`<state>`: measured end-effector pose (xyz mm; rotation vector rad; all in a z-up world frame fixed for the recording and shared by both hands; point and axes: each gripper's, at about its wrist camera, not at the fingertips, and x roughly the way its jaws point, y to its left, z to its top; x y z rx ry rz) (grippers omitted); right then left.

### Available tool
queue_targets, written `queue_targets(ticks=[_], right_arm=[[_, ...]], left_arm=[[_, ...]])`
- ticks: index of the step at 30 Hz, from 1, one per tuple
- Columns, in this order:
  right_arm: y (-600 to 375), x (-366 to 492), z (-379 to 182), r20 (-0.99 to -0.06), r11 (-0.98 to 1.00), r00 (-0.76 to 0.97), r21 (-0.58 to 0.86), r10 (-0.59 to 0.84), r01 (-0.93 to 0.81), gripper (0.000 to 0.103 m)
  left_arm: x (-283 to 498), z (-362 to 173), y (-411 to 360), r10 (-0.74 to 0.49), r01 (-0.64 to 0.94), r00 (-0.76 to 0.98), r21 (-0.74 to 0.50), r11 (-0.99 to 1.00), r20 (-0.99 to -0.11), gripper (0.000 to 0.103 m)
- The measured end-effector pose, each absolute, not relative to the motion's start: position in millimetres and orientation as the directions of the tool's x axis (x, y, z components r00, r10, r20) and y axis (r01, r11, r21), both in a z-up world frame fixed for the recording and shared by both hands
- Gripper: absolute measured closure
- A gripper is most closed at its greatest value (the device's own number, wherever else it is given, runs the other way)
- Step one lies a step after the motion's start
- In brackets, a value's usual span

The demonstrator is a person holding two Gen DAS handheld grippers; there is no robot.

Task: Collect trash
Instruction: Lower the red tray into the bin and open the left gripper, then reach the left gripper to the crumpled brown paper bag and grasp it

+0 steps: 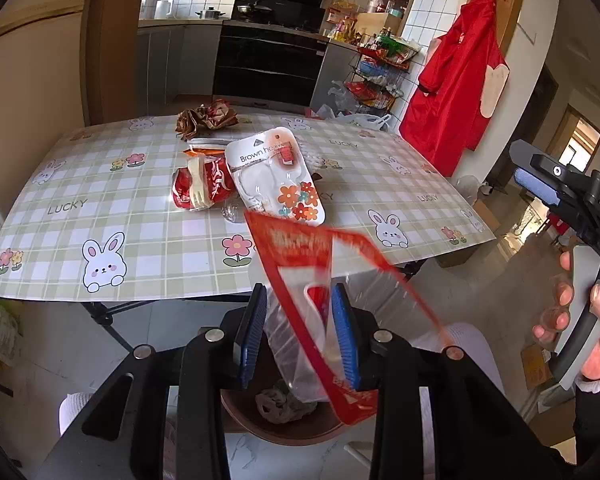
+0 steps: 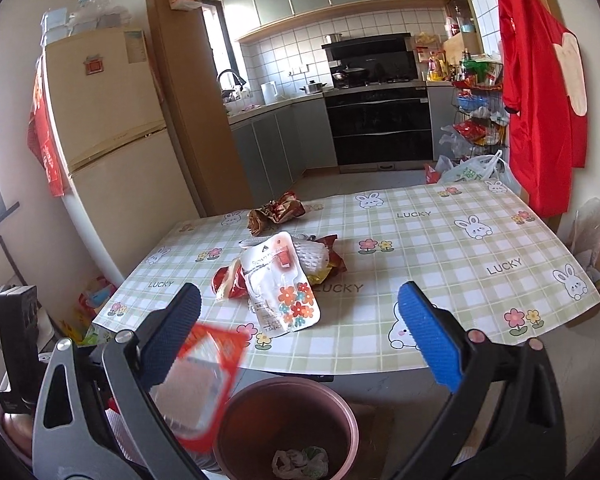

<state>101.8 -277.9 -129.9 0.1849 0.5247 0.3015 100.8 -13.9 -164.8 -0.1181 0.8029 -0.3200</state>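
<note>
Left gripper point(image 1: 300, 336): jaws part-closed, blue pads on either side of a red-and-clear plastic wrapper point(image 1: 332, 280). The wrapper hangs between the pads, blurred; whether the pads actually press on it I cannot tell. It sits over the mouth of a brown bin point(image 1: 300, 428) below the table edge. One crumpled piece of trash point(image 1: 280, 404) lies on the bin floor.

Right gripper point(image 2: 300, 320): jaws spread wide, nothing between the blue pads. In the left wrist view a hand point(image 1: 580, 320) grips its handle at the right edge. In the right wrist view the same wrapper point(image 2: 200, 384) shows blurred at lower left, beside the left-side finger, just left of the bin rim point(image 2: 352, 420).

Table point(image 1: 100, 200): green checked cloth with rabbits, flowers and "LUCKY" print. Near its middle a small heap of remaining trash: a white "Brown hook" blister pack point(image 1: 276, 176) with orange flowers on top, a red packet point(image 1: 204, 188) with a plastic fork point(image 1: 198, 196) on it touching the pack's left side, and white mesh and an orange-red bag under the pack, seen from the right wrist. A crumpled brown-and-red foil wad point(image 1: 208, 118) lies apart at the far edge.

Beyond: kitchen with black oven point(image 2: 380, 128), fridge point(image 2: 112, 120) on the left, red apron point(image 2: 540, 92) hanging at right.
</note>
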Motion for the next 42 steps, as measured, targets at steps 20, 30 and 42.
queue_targets(ticks=[20, 30, 42], right_arm=[[-293.7, 106.1, -134.8, -0.478, 0.938, 0.819, 0.286, 0.318, -0.197, 0.006], [-285.4, 118.6, -136.7, -0.506, 0.964, 0.822, 0.187, 0.261, -0.191, 0.006], [-287.0, 184.8, -132.1, -0.530, 0.974, 0.818, 0.117, 0.225, -0.192, 0.005]], left_arm=[[94.7, -130.6, 50.9, -0.102, -0.002, 0.818, -0.180, 0.984, -0.566, 0.006], [101.6, -125.6, 94.3, -0.041, -0.058, 0.827, -0.158, 0.986, -0.561, 0.006], [166.5, -124.9, 116.6, -0.075, 0.023, 0.794, -0.093, 0.995, -0.604, 0.006]])
